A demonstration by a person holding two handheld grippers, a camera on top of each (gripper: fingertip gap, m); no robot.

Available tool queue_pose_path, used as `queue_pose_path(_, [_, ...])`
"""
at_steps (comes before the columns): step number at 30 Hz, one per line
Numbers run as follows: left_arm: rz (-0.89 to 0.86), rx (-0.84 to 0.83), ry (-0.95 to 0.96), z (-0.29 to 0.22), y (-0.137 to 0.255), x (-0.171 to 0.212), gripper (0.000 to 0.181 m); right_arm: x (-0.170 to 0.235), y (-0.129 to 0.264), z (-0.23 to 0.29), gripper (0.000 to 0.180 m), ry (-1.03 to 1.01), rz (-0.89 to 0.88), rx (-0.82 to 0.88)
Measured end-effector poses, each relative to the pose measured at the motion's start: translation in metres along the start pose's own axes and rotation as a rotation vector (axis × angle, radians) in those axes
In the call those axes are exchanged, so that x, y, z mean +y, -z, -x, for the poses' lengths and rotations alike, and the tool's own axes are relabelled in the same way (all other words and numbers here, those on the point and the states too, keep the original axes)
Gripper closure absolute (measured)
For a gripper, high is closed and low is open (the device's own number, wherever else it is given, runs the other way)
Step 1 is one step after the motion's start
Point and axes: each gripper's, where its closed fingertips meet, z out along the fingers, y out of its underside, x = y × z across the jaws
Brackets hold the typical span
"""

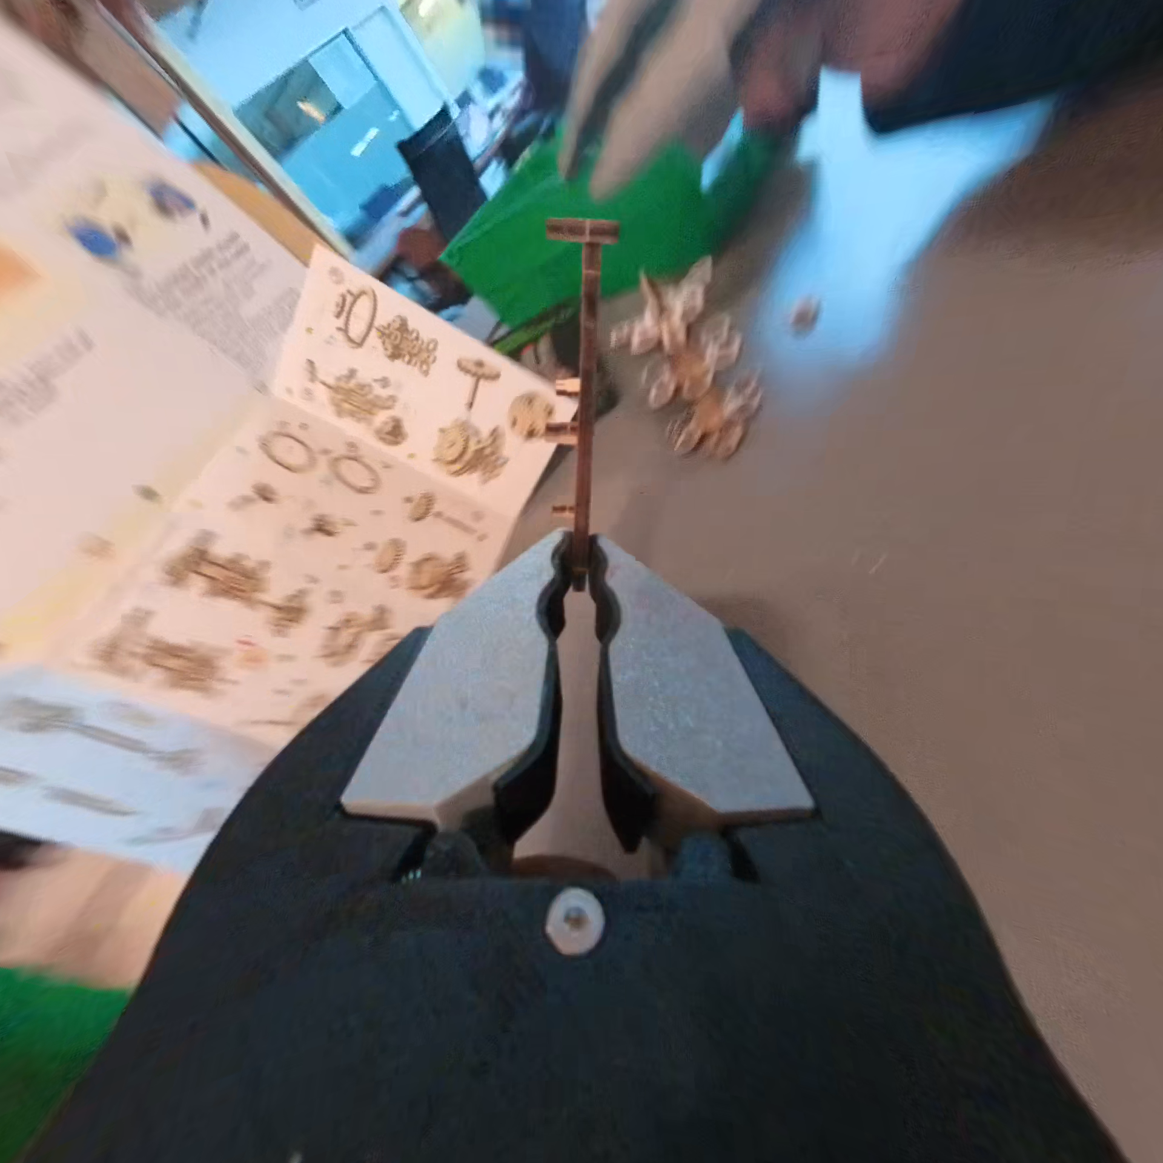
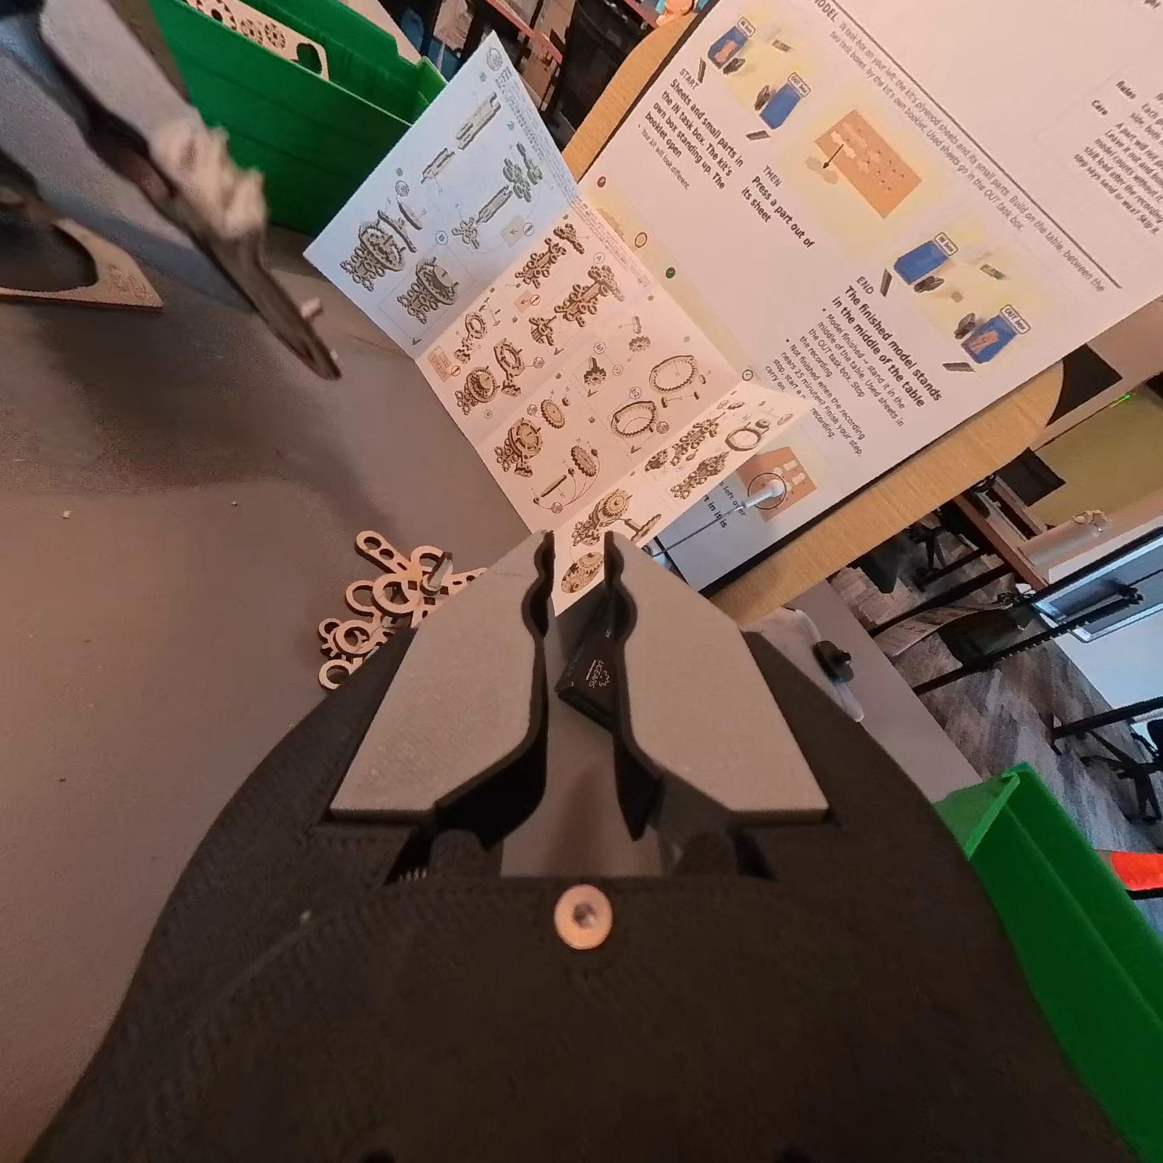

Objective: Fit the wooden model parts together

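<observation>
My left gripper (image 1: 580,547) is shut on a thin wooden part (image 1: 588,377), seen edge-on, with small pegs on its left side and a crosspiece on top. It holds the part above the grey table. It also shows blurred at the upper left of the right wrist view (image 2: 207,189), with the part (image 2: 302,333) sticking out of it. A loose cluster of ring-shaped wooden parts (image 2: 384,598) lies on the table just left of my right gripper (image 2: 580,541), whose jaws stand slightly apart and empty. The cluster shows blurred in the left wrist view (image 1: 692,371).
A folded instruction booklet (image 2: 535,346) stands against a large printed sheet (image 2: 881,189). A green bin (image 2: 283,107) with a punched wooden sheet stands at the back left, another green bin (image 2: 1070,912) at the right. A wooden sheet (image 2: 94,277) lies far left. A small black box (image 2: 591,667) lies behind my right fingers.
</observation>
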Motion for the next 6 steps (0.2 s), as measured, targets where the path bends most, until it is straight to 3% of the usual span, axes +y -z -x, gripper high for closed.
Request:
queue_pose_path(4, [-0.437,0.344,0.907,0.022,0.027,-0.066,0.181,0.003,-0.002,-0.002,0.168,-0.012,0.009,0.004])
queue_pose_path(6, [-0.578,0.473,1.196,0.035,0.039,-0.073,0.181,0.005,-0.003,-0.003,0.168,-0.020,0.014,0.004])
